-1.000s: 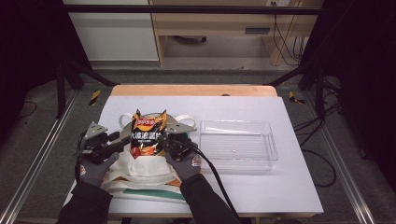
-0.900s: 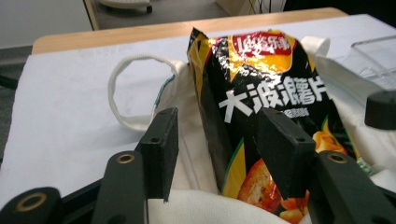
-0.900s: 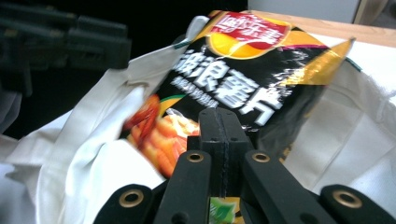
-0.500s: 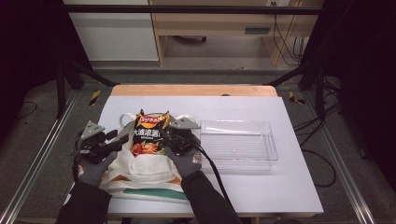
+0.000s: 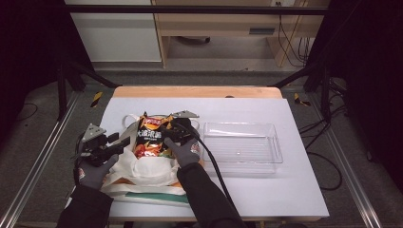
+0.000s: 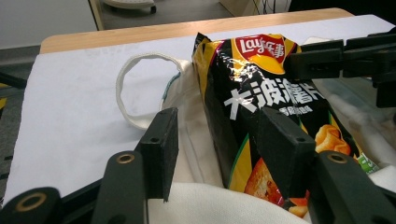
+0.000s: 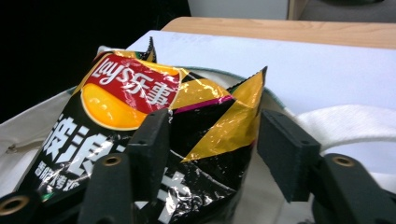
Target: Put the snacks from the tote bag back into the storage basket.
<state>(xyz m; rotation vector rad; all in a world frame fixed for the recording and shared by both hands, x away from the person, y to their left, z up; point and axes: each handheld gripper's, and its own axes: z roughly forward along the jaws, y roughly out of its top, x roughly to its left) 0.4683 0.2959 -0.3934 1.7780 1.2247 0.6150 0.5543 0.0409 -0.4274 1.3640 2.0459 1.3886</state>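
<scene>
A black Lay's chips bag lies with its lower end in the mouth of a white cloth tote. My right gripper is at the bag's top right. Its jaws have just been opening and now stand open. The bag's crumpled top corner is between them, and the right pad is clear of the foil. My left gripper is at the bag's left edge with its jaws apart. The tote's rim and the side of the chips bag sit between them.
A clear plastic tray stands just right of the tote on the white table cover. The tote's looped handle lies on the cover to the left. A wooden edge borders the far side.
The right gripper's jaws have opened and let go of the top of the chips bag, and that hand has shifted a little. The left gripper has stayed where it was.
</scene>
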